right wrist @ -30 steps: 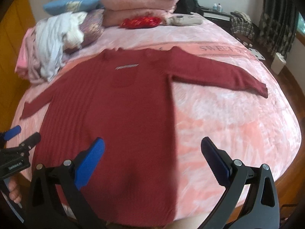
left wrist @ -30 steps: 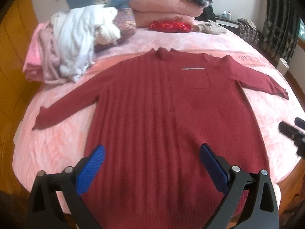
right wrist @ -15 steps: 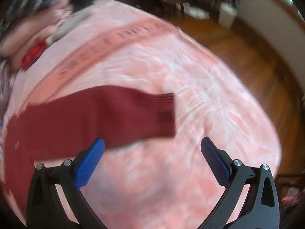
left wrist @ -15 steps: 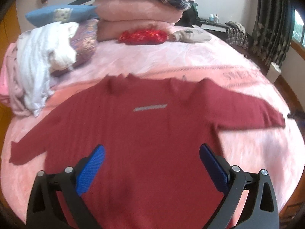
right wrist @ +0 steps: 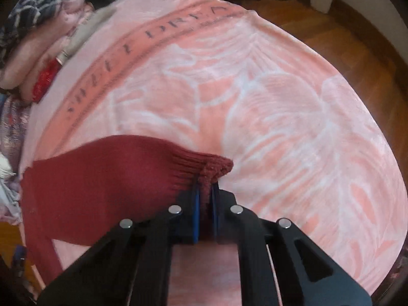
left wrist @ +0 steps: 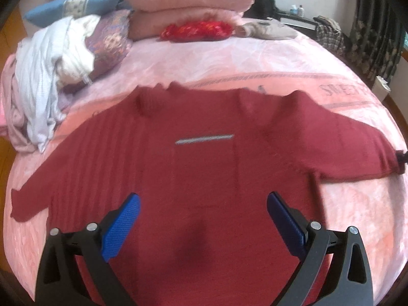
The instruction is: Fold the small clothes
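Note:
A dark red knit sweater (left wrist: 204,168) lies flat, front up, on a pink bed (left wrist: 255,58), sleeves spread to both sides. My left gripper (left wrist: 202,219) is open and hovers over the sweater's lower body. My right gripper (right wrist: 205,191) is shut on the ribbed cuff (right wrist: 214,165) of the sweater's right-hand sleeve (right wrist: 107,176), low over the blanket. The tip of the right gripper (left wrist: 401,158) shows at that cuff at the right edge of the left wrist view.
A pile of white and pink clothes (left wrist: 48,76) sits at the bed's far left. Stacked pink pillows (left wrist: 188,2), a blue pillow (left wrist: 68,7) and a red item (left wrist: 196,29) lie at the head. Wooden floor (right wrist: 344,30) runs right of the bed.
My right gripper swung to the right sleeve's cuff and closed on it. My left gripper moved forward over the sweater's body and stayed open.

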A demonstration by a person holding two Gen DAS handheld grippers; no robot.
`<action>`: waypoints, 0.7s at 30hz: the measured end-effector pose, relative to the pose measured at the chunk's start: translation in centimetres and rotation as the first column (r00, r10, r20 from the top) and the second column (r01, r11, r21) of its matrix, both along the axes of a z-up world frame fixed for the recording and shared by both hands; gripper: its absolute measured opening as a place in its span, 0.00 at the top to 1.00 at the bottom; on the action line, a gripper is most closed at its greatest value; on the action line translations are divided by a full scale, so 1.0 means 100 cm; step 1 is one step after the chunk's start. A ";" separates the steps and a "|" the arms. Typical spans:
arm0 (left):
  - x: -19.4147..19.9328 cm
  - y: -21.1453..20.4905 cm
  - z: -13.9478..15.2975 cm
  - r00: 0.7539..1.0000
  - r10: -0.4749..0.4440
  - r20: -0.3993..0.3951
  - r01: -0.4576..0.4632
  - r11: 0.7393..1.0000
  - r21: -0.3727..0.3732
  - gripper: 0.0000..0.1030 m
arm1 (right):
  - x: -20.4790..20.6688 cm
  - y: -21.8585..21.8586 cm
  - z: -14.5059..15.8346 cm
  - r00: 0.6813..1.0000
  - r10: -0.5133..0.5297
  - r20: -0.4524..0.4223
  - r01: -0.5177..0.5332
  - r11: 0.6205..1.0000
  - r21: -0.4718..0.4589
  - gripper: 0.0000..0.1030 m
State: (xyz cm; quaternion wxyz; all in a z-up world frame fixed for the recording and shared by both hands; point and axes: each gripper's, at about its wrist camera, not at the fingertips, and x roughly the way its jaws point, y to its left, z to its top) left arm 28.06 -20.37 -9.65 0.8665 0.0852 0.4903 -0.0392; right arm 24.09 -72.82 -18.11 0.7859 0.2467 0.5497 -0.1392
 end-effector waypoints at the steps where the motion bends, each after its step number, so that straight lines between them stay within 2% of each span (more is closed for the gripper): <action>1: -0.001 0.009 -0.001 1.000 0.008 0.001 -0.008 1.000 0.009 0.04 | -0.001 0.007 0.012 1.000 0.006 0.013 -0.006 0.999 -0.042 0.94; 3: -0.004 0.029 -0.004 1.000 0.028 0.002 -0.028 0.999 0.024 0.04 | 0.000 0.022 0.035 0.998 0.019 0.058 -0.013 0.994 -0.111 0.94; 6: -0.008 0.059 -0.006 0.998 0.057 -0.003 -0.057 0.998 0.040 0.04 | 0.005 0.061 0.074 0.984 0.091 0.153 -0.069 0.987 -0.145 0.94; 7: -0.010 0.071 -0.006 0.997 0.071 -0.006 -0.070 0.997 0.045 0.04 | 0.010 0.094 0.093 0.969 0.159 0.191 -0.129 0.978 -0.163 0.94; 9: -0.012 0.091 -0.005 0.995 0.095 -0.009 -0.095 0.995 0.044 0.04 | 0.021 0.144 0.111 0.941 0.270 0.205 -0.230 0.952 -0.201 0.94; 11: -0.014 0.111 -0.002 0.993 0.117 -0.011 -0.117 0.993 0.034 0.04 | 0.034 0.211 0.126 0.890 0.405 0.208 -0.352 0.902 -0.249 0.94; 13: -0.018 0.130 0.003 0.991 0.137 -0.006 -0.137 0.990 0.026 0.04 | 0.051 0.284 0.130 0.824 0.529 0.204 -0.477 0.842 -0.253 0.94; 14: -0.018 0.136 0.004 0.989 0.145 -0.007 -0.144 0.989 0.021 0.04 | 0.057 0.307 0.129 0.802 0.563 0.201 -0.513 0.821 -0.251 0.94; 16: -0.020 0.149 0.007 0.988 0.157 -0.010 -0.157 0.988 0.003 0.04 | 0.069 0.376 0.118 0.739 0.653 0.164 -0.603 0.751 -0.270 0.94; 19: -0.022 0.161 0.010 0.986 0.164 -0.005 -0.164 0.986 -0.008 0.04 | 0.086 0.444 0.100 0.691 0.700 0.179 -0.677 0.714 -0.180 0.94; 21: -0.021 0.164 0.009 0.987 0.159 -0.004 -0.159 0.987 -0.008 0.04 | 0.100 0.475 0.086 0.686 0.707 0.169 -0.688 0.707 -0.163 0.94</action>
